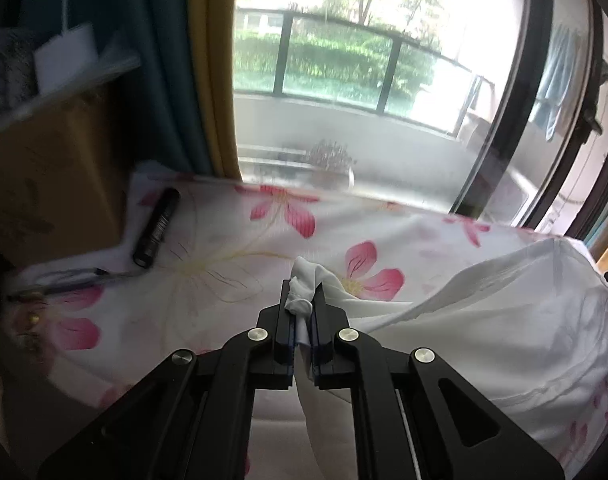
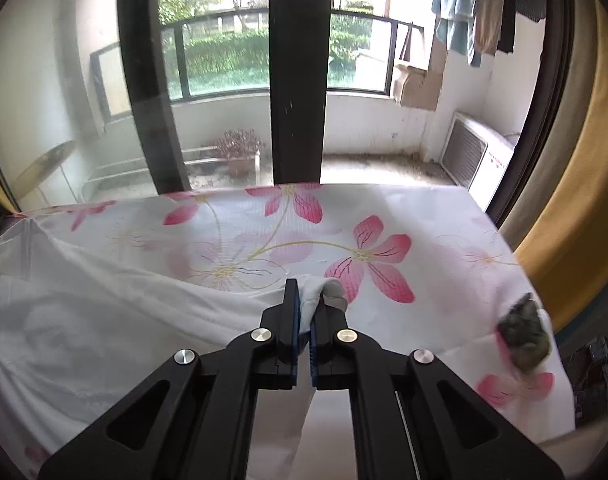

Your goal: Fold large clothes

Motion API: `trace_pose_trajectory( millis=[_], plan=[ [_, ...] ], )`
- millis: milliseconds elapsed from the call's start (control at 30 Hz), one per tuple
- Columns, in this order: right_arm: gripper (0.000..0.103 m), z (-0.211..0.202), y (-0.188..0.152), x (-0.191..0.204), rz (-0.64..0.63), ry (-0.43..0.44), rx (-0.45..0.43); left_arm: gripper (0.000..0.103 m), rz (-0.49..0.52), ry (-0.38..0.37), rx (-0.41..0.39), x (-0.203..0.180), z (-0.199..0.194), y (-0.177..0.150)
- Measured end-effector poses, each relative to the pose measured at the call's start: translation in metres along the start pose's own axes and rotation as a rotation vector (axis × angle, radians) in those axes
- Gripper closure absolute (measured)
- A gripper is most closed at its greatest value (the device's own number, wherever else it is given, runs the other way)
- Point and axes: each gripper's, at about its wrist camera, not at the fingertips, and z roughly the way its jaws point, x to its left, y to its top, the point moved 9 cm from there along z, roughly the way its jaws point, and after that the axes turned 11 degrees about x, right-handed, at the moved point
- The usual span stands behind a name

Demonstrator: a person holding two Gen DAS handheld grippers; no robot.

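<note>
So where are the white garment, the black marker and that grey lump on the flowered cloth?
white garment (image 1: 483, 320), left wrist view, on its billowed middle.
black marker (image 1: 156, 227), left wrist view, on its barrel.
grey lump (image 2: 524, 334), right wrist view, on its centre; blurred.

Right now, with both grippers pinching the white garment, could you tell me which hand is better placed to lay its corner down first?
Probably the right. The right gripper, shut on the white garment, has bare floral sheet ahead; the left gripper, also clamped, faces a black tube and pen.
</note>
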Motion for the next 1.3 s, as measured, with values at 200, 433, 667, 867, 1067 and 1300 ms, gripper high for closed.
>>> trace_pose_trajectory(
  millis=[200, 433, 667, 867, 1067, 1300],
  plan=[
    [0.098, 0.034, -0.005, 0.002, -0.027, -0.068, 0.098, 0.063, 0.006, 0.046, 0.056, 0.002, 0.023, -0.003],
    [0.069, 0.011, -0.014, 0.005, -0.066, -0.116, 0.074, 0.049, 0.059, -0.042, -0.045, -0.017, -0.023, 0.005],
    [0.045, -0.042, -0.025, 0.05, -0.19, -0.089, -0.028, 0.049, 0.292, -0.203, -0.03, -0.098, -0.053, -0.031],
    [0.041, -0.063, -0.046, 0.112, -0.312, 0.024, -0.05, 0.049, 0.448, -0.271, 0.042, -0.147, -0.043, -0.073],
    [0.04, -0.055, -0.08, 0.167, -0.457, 0.1, 0.0, 0.049, 0.547, -0.26, 0.069, -0.172, -0.034, -0.093],
    [0.04, -0.042, -0.09, 0.187, -0.526, 0.061, 0.006, 0.049, 0.649, -0.192, 0.087, -0.186, -0.017, -0.096]
  ],
)
